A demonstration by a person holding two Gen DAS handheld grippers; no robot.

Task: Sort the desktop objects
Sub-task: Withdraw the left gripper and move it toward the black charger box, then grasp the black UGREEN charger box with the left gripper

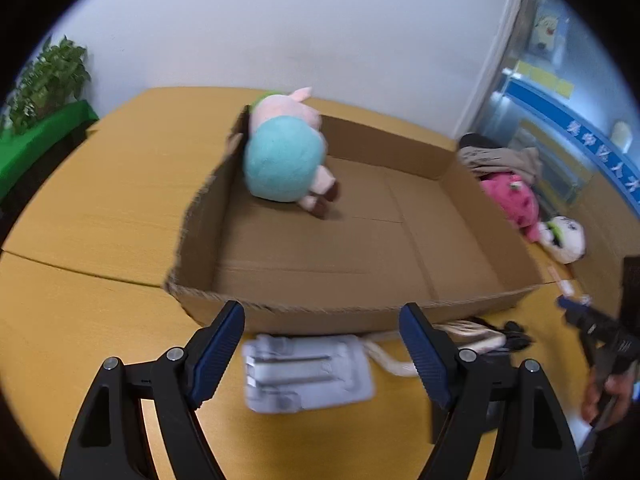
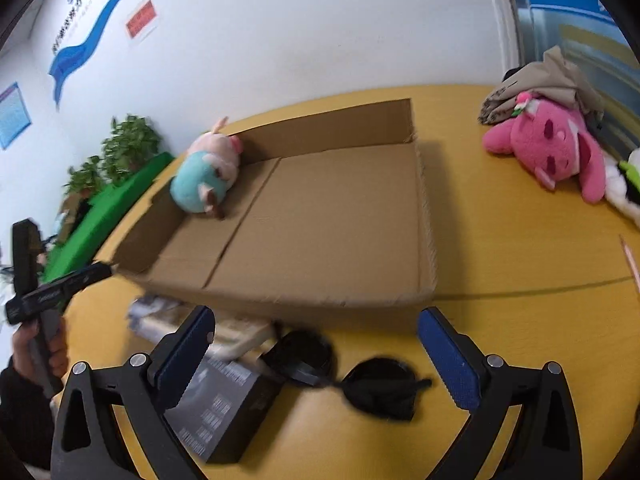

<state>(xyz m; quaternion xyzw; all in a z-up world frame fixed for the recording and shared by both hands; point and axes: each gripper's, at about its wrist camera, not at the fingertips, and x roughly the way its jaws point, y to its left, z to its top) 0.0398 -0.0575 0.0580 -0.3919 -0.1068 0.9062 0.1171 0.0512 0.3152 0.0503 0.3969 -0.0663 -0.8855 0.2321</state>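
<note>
Left tongs (image 1: 322,346): spread wide, holding nothing, above a white plastic tray (image 1: 308,376) at the counter's (image 1: 100,200) near edge.
Right tongs (image 2: 316,354): wide, holding nothing, over black sunglasses (image 2: 348,376).
Pink-and-teal plush pig (image 1: 286,152): in the shallow cardboard box's (image 1: 360,240) far-left corner.

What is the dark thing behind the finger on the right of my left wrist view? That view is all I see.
Observer: Black sunglasses, lying on the table in front of the cardboard box.
Operator: Anything next to them?
Observer: A black carton with printed text, partly behind one finger of the right gripper.
Operator: Are that gripper's jaws open?
Observer: Yes, wide open and holding nothing, above the sunglasses.
</note>
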